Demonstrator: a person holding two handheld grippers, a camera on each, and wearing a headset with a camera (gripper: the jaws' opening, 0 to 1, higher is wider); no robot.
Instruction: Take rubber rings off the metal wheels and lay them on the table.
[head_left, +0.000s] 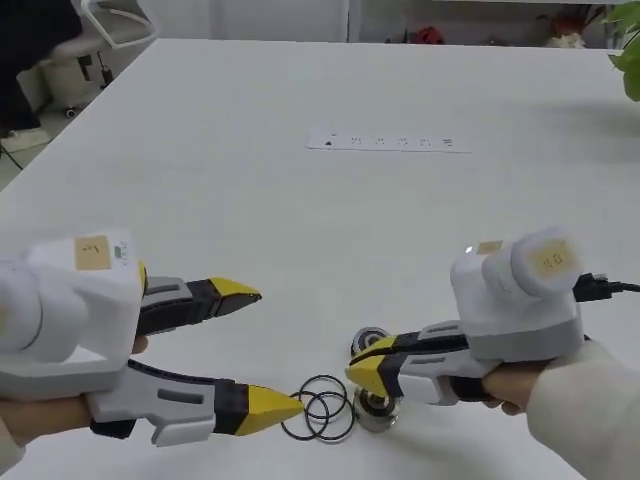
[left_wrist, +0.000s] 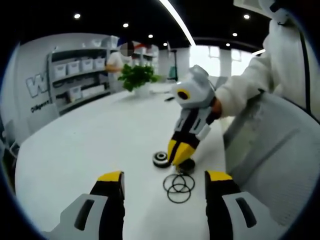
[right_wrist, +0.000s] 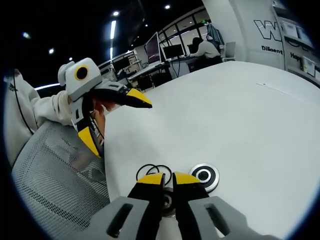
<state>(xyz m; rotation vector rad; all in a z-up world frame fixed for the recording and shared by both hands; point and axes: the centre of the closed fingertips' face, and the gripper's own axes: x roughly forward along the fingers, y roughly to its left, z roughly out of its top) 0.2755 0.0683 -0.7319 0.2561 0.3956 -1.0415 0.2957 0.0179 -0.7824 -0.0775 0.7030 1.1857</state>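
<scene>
Closest to the person, the left claw (head_left: 255, 348) is held out over the white counter (head_left: 300, 200) with its yellow-tipped jaws spread wide apart and nothing between them; it touches nothing. Seen from the left gripper view, those two tips frame a few thin black rubber rings (left_wrist: 178, 186), which lie loose and flat on the counter, overlapping each other, just ahead of the open jaws. Across from it, the right claw (head_left: 365, 368) points in toward the same spot with its jaws clenched down to a thin slit. Its tips are tilted down right over the near wheel (head_left: 375, 412), a small metal wheel sitting on the counter just beside the rings. The right gripper view shows that wheel through the narrow gap behind the tips, but I cannot tell whether the jaws actually pinch it or its ring, or only hover against it. The far wheel (head_left: 368, 338) stands on the counter just beyond the right claw's tips, a round disc with a dark band around a bright hub, apart from the rings and not touched by either claw. Farther up the counter, well away from all this, lies a pale printed strip (head_left: 385, 142).
</scene>
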